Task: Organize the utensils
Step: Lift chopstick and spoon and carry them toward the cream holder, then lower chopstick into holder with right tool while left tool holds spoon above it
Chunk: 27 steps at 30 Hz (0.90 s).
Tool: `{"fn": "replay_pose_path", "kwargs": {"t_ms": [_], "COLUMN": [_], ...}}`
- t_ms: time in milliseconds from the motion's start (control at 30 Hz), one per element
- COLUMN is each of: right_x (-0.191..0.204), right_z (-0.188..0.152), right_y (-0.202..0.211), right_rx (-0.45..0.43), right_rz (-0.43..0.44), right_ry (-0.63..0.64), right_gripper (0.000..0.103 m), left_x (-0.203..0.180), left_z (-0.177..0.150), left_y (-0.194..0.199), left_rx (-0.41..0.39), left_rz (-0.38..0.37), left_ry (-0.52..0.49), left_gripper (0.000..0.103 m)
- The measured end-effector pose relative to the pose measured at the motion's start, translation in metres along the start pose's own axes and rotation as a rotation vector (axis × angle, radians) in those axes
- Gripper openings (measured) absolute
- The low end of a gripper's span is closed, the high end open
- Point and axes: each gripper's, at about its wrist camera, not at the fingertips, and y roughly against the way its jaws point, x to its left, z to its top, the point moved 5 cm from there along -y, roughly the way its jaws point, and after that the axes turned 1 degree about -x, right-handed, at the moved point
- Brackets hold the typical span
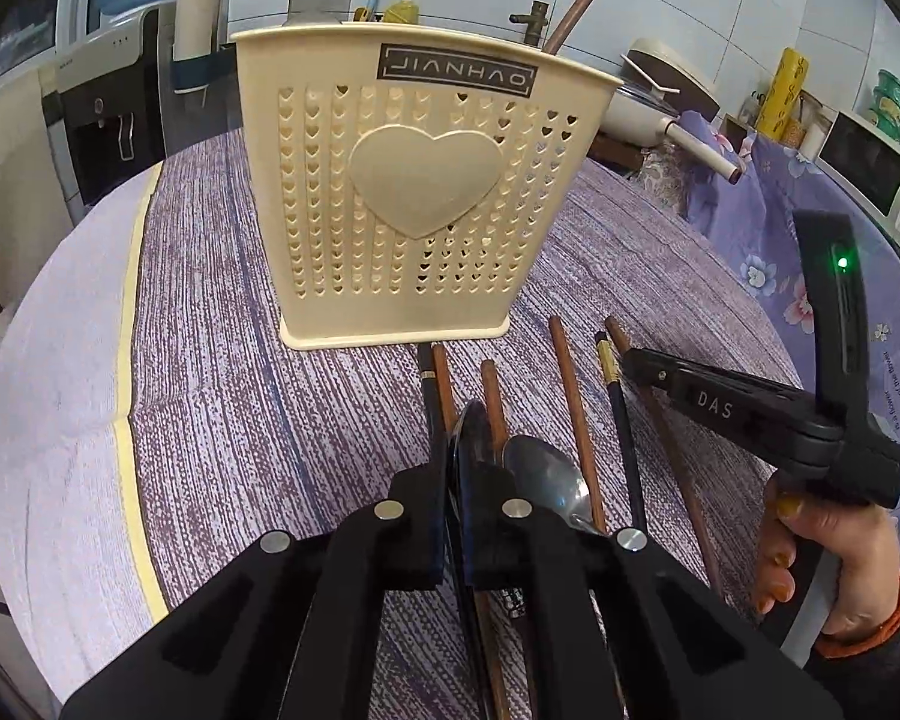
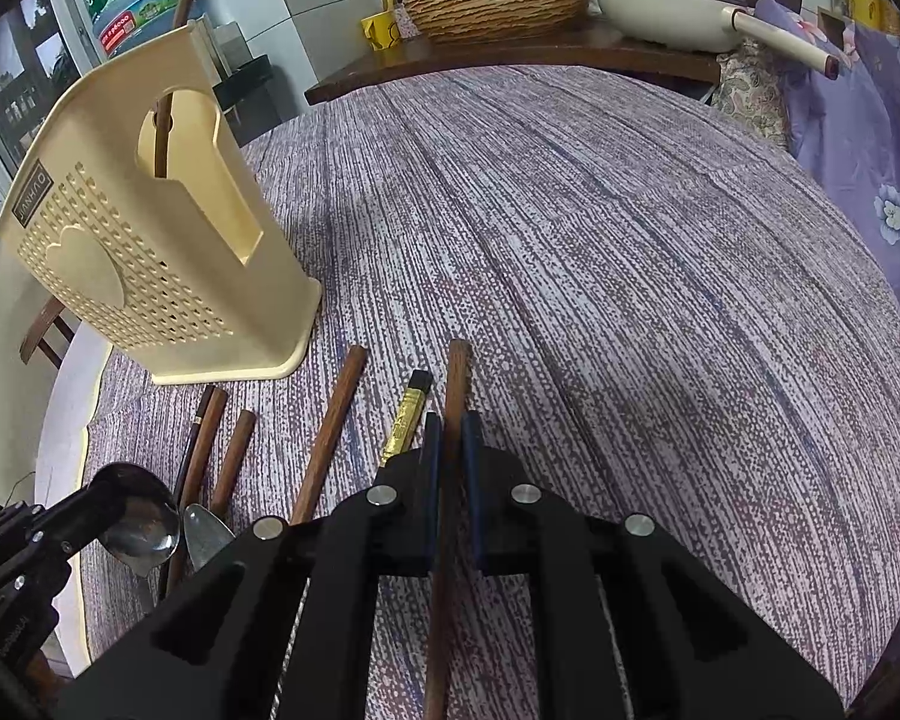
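My left gripper (image 1: pixel 459 474) is shut on a steel spoon (image 1: pixel 471 429), seen edge-on between the pads. In the right wrist view the same spoon (image 2: pixel 141 519) shows its bowl at the left gripper's tip (image 2: pixel 105 495). A second spoon (image 1: pixel 540 474) lies just right of it on the cloth. My right gripper (image 2: pixel 452 438) is shut on a brown wooden chopstick (image 2: pixel 457 372), whose end sticks out past the fingers. A black and gold chopstick (image 2: pixel 411 414) lies beside it. Several more chopsticks (image 2: pixel 330 432) lie loose. The cream utensil holder (image 1: pixel 414 180) stands upright behind them.
A purple woven cloth (image 2: pixel 630 270) covers the round table. One long brown stick (image 2: pixel 162 138) stands inside the holder. A wicker basket (image 2: pixel 498 0) and a white pan (image 2: pixel 660 12) sit on a shelf beyond. A hand (image 1: pixel 822 546) holds the right gripper (image 1: pixel 633 360).
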Motion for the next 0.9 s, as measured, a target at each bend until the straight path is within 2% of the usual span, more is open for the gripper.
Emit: {"fn": "replay_pose_path", "kwargs": {"t_ms": [200,333,567,733,900], "right_x": [0.003,0.007,0.013,0.018,0.023], "right_z": [0.005,0.013,0.029,0.035,0.037], "right_y": [0.009,0.029,0.086,0.127,0.156], "right_rx": [-0.034,-0.082,-0.218,-0.307,-0.352], "right_rz": [0.026,0.055,0.104,0.122,0.139], "right_ry": [-0.010,-0.015,-0.001,0.025,0.054], "right_gripper": [0.008,0.008,0.008,0.008,0.008], "left_x": [0.002,0.003,-0.001,-0.001,0.003], "left_z": [0.007,0.016,0.034,0.039,0.039], "left_y": [0.012,0.035,0.076,0.083,0.089], "left_rx": [-0.042,-0.115,-0.261,-0.285,-0.302], "left_rz": [-0.006,0.006,0.046,0.054,0.049], "left_ry": [0.008,0.000,-0.029,-0.028,-0.021], "left_gripper": [0.005,0.005,0.005,0.005,0.005]}}
